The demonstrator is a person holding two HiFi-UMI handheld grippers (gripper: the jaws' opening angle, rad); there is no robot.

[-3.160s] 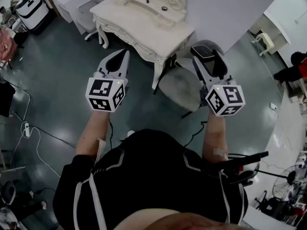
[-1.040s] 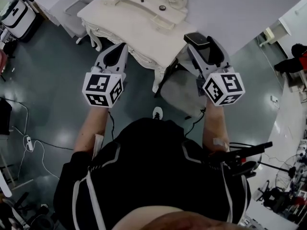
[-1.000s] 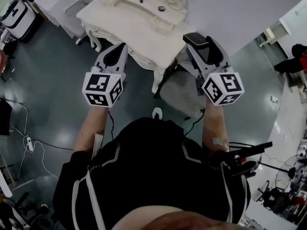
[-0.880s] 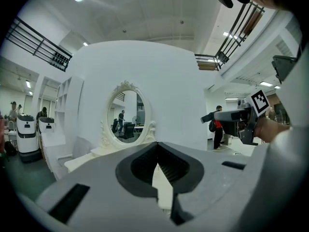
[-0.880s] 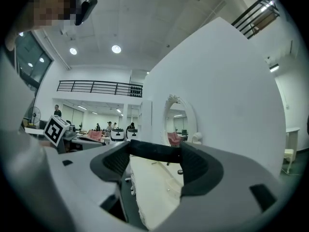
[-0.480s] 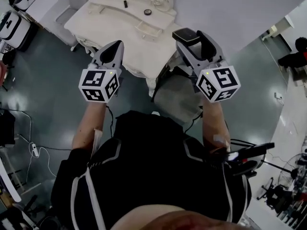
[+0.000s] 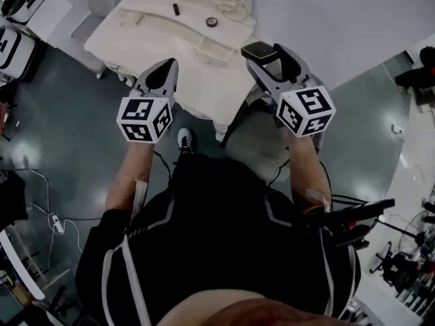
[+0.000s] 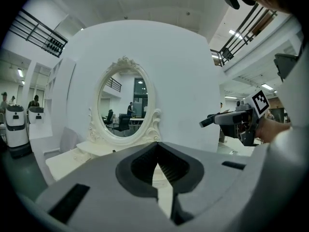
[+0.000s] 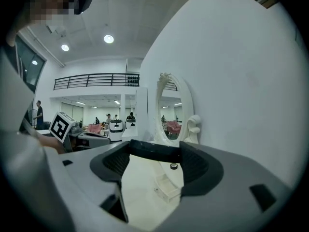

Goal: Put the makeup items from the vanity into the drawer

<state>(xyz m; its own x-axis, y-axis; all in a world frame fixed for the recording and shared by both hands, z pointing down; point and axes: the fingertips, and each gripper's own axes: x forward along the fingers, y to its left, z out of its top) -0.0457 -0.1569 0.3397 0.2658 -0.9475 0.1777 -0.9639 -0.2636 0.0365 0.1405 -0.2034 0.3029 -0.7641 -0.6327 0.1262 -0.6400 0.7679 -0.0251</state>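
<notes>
- The person has stepped forward, so the vanity surface lies nearer.
- The left gripper and right gripper, earlier over the floor and chair, now reach its front edge.
- A shoe has appeared.

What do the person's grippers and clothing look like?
Both the left gripper and right gripper are pale grey tapered shells with dark ribbed pads and a white cube of black square markers. The top is black, short-sleeved, with white stripes.
</notes>
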